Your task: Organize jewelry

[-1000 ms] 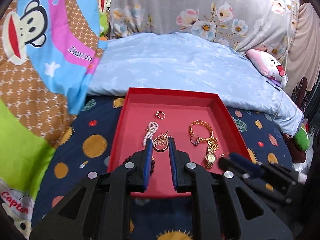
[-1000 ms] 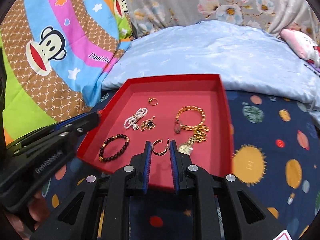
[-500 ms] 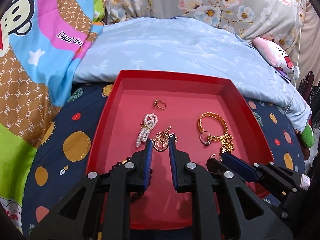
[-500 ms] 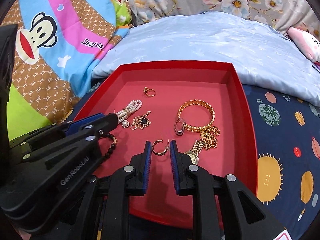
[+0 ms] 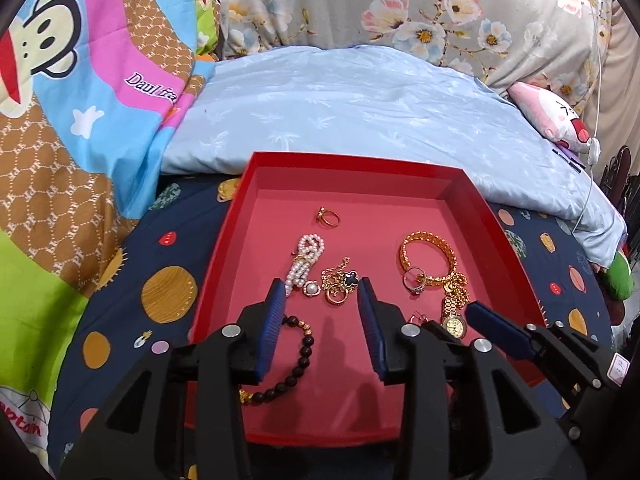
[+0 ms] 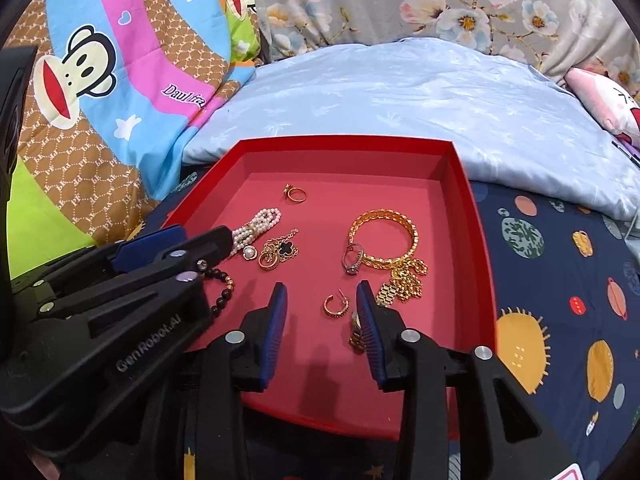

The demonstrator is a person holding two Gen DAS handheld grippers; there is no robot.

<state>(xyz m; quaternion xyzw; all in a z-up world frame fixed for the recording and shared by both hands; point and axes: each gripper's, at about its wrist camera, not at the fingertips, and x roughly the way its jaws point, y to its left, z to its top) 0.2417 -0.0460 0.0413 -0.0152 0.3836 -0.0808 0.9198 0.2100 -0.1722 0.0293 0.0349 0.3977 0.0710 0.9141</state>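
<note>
A red tray (image 5: pixel 496 216) (image 6: pixel 476 220) on the bed holds loose jewelry. My left gripper (image 5: pixel 322 286) hovers low over it, jaws opening, nothing pressed between the pads. Just beyond its tips lies a gold chain with a black clover (image 5: pixel 340 280) (image 6: pixel 282 250), with a pearl bracelet (image 5: pixel 306 256) (image 6: pixel 256 224) to the left. A dark bead bracelet (image 5: pixel 298 354) lies under its left finger. My right gripper (image 6: pixel 320 292) is also opening, with a gold hoop earring (image 6: pixel 334 306) lying loose between its tips. A gold bangle (image 6: pixel 384 236), a watch (image 5: pixel 454 322) and a ring (image 5: pixel 328 216) lie apart.
The tray sits on a navy planet-print sheet (image 6: pixel 560 280). A pale blue pillow (image 5: pixel 360 112) lies behind it, a bright cartoon-monkey quilt (image 5: pixel 80 80) to the left and a pink plush toy (image 5: pixel 556 120) at the far right.
Both grippers' jaws have spread apart from nearly shut. The left gripper has sunk closer to the tray floor; the tray looks larger in both views.
</note>
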